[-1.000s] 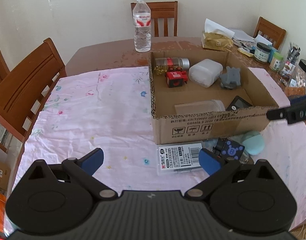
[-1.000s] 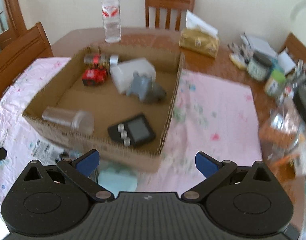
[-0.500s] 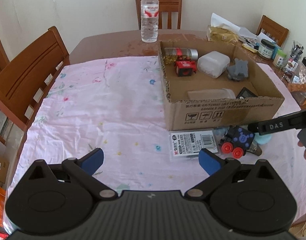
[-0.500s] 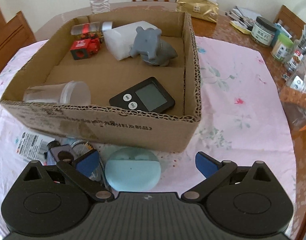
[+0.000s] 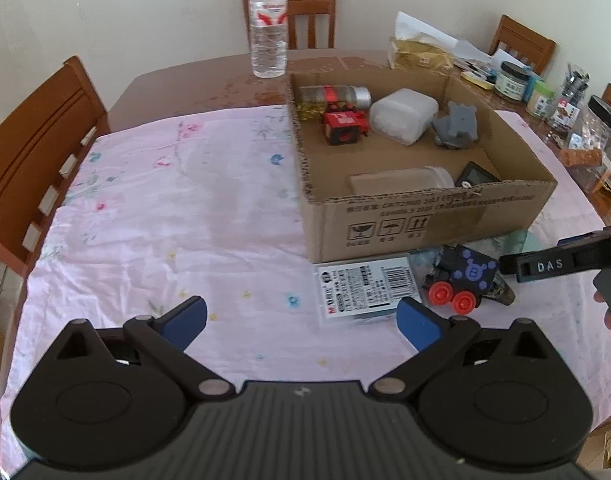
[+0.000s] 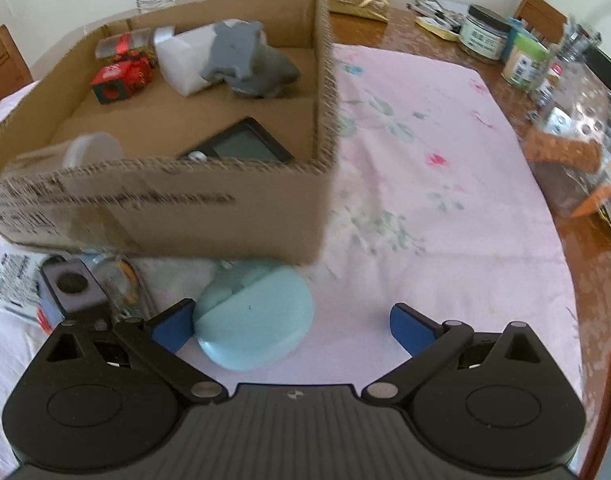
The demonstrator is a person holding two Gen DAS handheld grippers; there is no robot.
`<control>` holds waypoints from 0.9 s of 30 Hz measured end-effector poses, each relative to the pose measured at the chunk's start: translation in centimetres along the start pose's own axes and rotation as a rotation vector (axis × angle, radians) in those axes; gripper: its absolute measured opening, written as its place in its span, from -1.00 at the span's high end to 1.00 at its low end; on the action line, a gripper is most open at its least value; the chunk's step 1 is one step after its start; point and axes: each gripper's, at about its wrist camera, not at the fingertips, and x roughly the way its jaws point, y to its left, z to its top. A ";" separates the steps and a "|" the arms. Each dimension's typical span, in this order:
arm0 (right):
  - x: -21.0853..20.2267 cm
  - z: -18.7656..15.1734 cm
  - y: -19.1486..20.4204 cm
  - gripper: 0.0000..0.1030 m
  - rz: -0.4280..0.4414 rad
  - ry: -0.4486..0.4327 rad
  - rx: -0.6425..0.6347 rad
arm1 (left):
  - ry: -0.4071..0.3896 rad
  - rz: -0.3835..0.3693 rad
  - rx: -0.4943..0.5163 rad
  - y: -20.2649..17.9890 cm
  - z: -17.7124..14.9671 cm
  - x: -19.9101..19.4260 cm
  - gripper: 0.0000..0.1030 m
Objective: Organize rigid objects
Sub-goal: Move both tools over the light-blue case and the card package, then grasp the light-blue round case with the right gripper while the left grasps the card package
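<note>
Cardboard box [image 5: 425, 216] already loaded: red toy block [image 5: 343, 128], glass jar [image 5: 333, 98], frosted white tub [image 5: 403, 116], grey figure [image 5: 456, 126], clear cup [image 5: 401, 178], black timer [image 6: 237, 146]. Left outside against the front wall: flat carded pack [image 5: 365, 288], boxy toy train [image 5: 463, 280], smooth round pale-blue case [image 6: 257, 320]. Right gripper [image 6: 291, 322] spread wide, low at the case, left pad beside it; left gripper [image 5: 301, 316] wide, empty, above the cloth.

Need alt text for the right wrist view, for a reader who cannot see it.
The open right gripper hovers low over a pale blue round case lying on the pink floral tablecloth, just in front of an open cardboard box. The box holds a grey toy figure, a black digital timer and other items.
</note>
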 end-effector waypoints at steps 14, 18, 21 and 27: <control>-0.4 -1.3 -2.5 -1.00 0.009 -0.038 -0.022 | 0.056 -0.036 0.005 -1.8 0.7 4.5 -0.96; -0.5 -1.4 -2.5 -1.00 0.010 -0.044 -0.024 | 0.076 -0.038 0.004 -2.3 0.7 6.0 -0.96; -0.5 -1.4 -2.5 -1.00 0.013 -0.044 -0.030 | 0.087 -0.050 0.008 -2.7 0.7 6.6 -0.96; -0.7 -1.7 -2.5 -1.00 0.018 -0.056 -0.037 | 0.105 -0.065 0.011 -3.3 0.7 7.5 -0.96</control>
